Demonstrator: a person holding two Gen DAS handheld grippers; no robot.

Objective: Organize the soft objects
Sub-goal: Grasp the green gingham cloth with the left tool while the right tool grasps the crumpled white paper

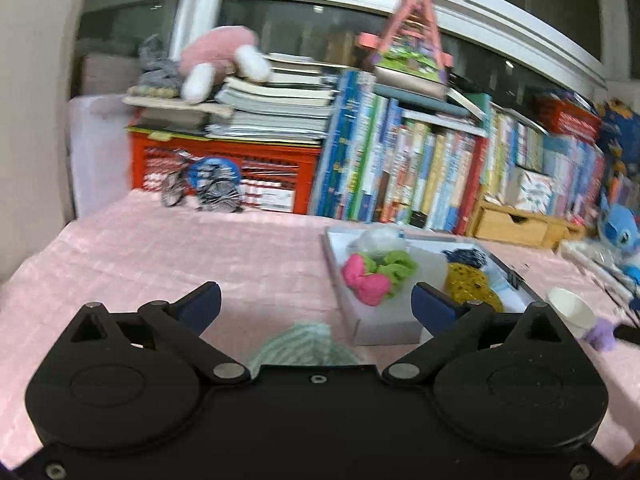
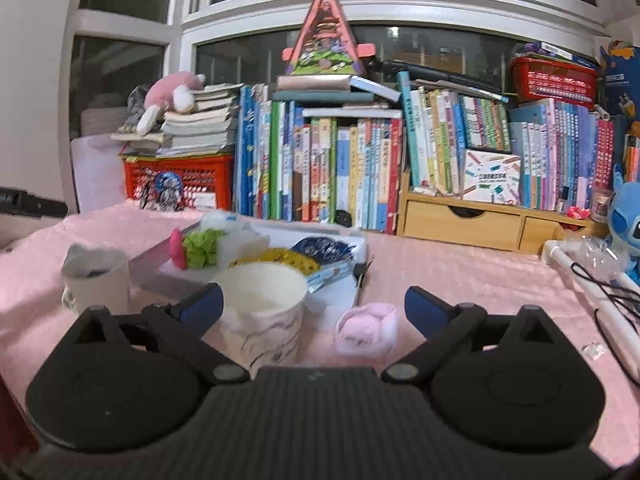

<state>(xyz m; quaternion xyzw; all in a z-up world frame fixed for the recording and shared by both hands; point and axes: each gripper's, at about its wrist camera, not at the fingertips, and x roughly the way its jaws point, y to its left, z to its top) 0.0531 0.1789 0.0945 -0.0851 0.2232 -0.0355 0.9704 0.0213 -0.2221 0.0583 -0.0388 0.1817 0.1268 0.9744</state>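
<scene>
- Left gripper (image 1: 316, 304), jaws apart, hovers over a mint knitted piece (image 1: 306, 344); closing on it seems next.
- Right gripper (image 2: 314, 306), jaws apart, frames a pink roll (image 2: 366, 330), with the box (image 2: 168, 276) beyond.

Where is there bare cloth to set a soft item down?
Free: the pink cloth left of the white tray, up to the red crate; also the cloth right of the pink roll, toward the wooden drawers. Crowded: the tray itself and the paper cup beside it.
</scene>
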